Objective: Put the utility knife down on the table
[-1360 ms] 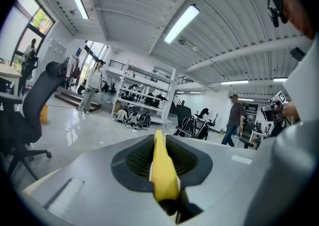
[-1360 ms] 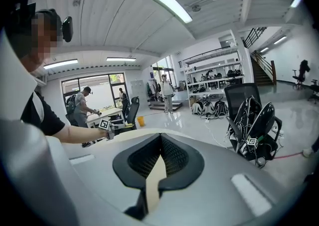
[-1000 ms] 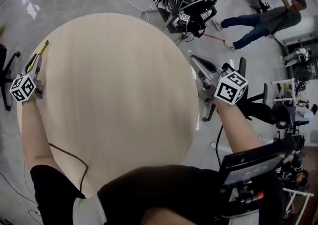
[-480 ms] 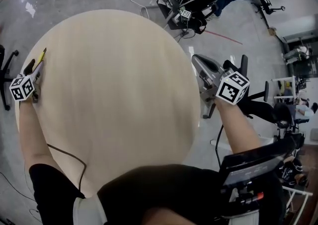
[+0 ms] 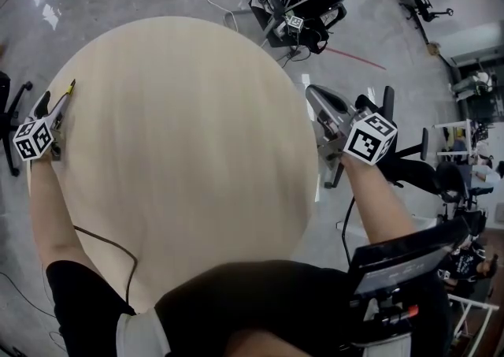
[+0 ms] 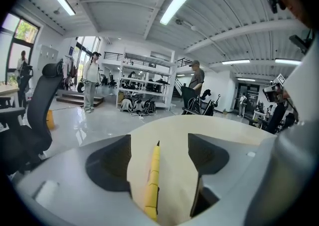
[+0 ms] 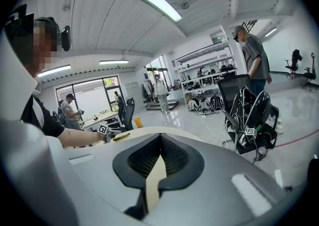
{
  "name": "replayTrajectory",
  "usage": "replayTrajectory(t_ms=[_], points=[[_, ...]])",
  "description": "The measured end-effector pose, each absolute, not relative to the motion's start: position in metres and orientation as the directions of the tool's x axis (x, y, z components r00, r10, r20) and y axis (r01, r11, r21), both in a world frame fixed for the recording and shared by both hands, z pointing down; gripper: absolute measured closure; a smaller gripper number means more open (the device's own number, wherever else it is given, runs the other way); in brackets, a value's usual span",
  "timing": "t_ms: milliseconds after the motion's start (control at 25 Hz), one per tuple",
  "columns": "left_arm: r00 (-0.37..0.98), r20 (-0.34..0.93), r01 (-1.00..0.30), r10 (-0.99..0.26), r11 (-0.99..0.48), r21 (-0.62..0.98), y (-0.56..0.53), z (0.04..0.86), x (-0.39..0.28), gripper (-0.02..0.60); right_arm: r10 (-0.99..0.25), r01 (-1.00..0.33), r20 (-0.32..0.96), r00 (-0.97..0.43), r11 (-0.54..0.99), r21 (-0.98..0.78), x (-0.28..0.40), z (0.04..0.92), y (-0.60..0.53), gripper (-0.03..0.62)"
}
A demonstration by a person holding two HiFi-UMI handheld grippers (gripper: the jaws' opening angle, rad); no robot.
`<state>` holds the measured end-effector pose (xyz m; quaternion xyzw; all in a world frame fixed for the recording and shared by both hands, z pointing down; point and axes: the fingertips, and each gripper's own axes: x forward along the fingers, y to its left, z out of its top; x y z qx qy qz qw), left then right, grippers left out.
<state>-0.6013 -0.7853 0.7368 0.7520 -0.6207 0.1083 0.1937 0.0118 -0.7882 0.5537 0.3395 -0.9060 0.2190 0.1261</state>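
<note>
Your left gripper (image 6: 159, 141) is opening its jaws around the slim yellow, dark-tipped utility knife (image 6: 152, 180), which lies flat near the round table's (image 5: 181, 150) left edge. Your right gripper's (image 7: 160, 142) jaws meet, empty.

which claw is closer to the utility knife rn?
Left. The left claw straddles the utility knife at the table edge, jaws opening, clear of it; the right claw is across the table.
</note>
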Motion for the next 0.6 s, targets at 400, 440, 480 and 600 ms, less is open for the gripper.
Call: replayTrajectory(t_ms=[400, 440, 480, 600], points=[[0.255, 0.326, -0.965, -0.91, -0.218, 0.146, -0.783, 0.673, -0.564, 0.375, -0.602, -0.683, 0.325, -0.729, 0.663, -0.305, 0.031, 0.511, -0.771, 0.58], [0.262, 0.309, -0.963, -0.914, -0.227, 0.146, -0.781, 0.663, -0.557, 0.417, -0.608, -0.686, 0.319, -0.727, 0.661, -0.303, 0.035, 0.506, -0.768, 0.58], [0.268, 0.29, -0.961, -0.919, -0.233, 0.149, -0.78, 0.652, -0.551, 0.452, -0.614, -0.689, 0.313, -0.724, 0.659, -0.301, 0.039, 0.5, -0.764, 0.58], [0.284, 0.231, -0.954, -0.93, -0.251, 0.165, -0.776, 0.622, -0.53, 0.559, -0.637, -0.7, 0.29, -0.714, 0.653, -0.29, 0.055, 0.479, -0.754, 0.58]])
